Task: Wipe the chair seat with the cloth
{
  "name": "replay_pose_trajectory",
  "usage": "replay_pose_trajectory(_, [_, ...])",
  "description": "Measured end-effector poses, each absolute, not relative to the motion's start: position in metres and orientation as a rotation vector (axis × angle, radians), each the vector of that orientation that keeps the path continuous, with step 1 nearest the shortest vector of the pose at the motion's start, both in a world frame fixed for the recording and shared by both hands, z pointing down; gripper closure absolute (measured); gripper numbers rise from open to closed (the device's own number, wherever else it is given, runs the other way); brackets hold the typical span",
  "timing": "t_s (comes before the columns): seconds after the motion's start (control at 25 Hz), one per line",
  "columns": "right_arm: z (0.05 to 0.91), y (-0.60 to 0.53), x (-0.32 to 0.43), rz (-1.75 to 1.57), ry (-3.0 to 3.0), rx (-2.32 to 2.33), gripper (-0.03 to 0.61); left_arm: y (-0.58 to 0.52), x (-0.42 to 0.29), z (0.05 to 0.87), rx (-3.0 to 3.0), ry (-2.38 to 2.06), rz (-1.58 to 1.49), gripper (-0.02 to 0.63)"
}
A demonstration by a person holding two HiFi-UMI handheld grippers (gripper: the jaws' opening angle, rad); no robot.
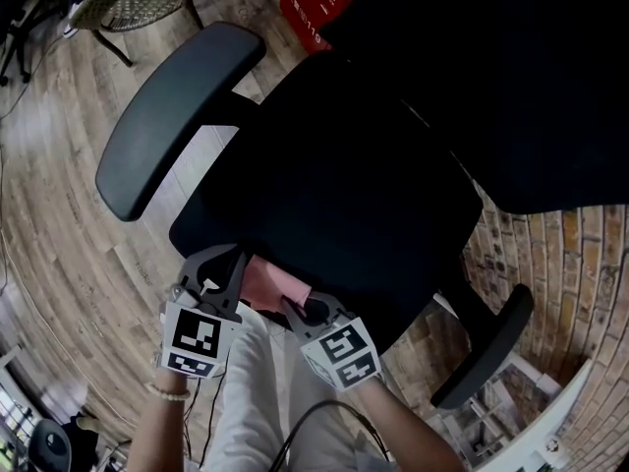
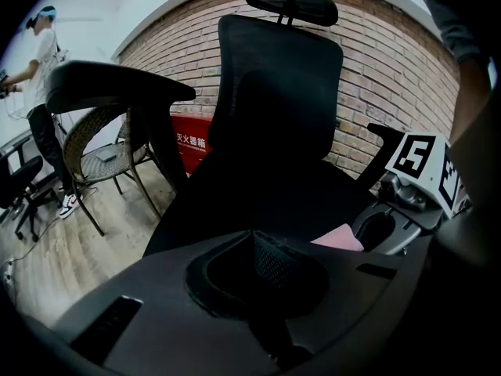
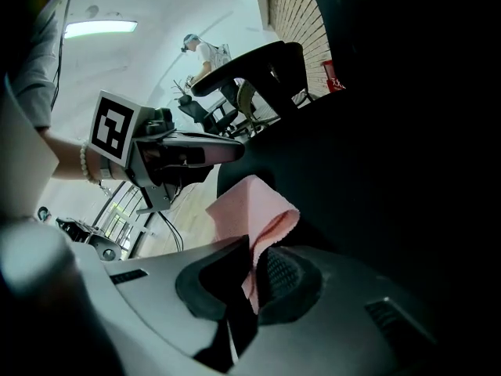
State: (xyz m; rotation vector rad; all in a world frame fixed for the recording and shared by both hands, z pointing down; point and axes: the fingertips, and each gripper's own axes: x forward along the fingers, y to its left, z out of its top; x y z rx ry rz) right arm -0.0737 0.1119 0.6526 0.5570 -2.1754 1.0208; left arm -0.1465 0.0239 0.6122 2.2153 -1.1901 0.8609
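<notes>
1. Nearest to the camera, at the bottom of the head view, are the two hand-held grippers, each with its cube of square markers. The left gripper (image 1: 234,268) and the right gripper (image 1: 295,310) are close beside each other at the front edge of the chair seat (image 1: 334,205).
2. The jaws of the right gripper are closed on a pink cloth (image 3: 252,210). A fold of it is pinched between the pads, and the rest stands up above them.
3. The jaws of the left gripper are pressed together and hold nothing.
4. In the head view the cloth lies between the two grippers, over the front rim of the black seat. I cannot tell whether it presses on the seat.
5. The office chair has a grey armrest (image 1: 177,116) on each side and a tall backrest (image 2: 278,92) with a headrest (image 2: 291,2).
6. Behind it are a brick wall (image 2: 387,77), a red box (image 2: 192,143) and a wicker chair (image 2: 102,151) on the wooden floor (image 1: 59,195).
</notes>
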Motion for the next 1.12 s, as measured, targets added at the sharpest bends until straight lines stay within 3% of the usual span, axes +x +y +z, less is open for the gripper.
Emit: replay_pose_trajectory(1.12, [0.653, -0.098, 0.100, 0.986, -2.072, 1.357, 0.529, -0.101, -0.027, 0.610, 2.460, -1.071, 0.843, 0.595])
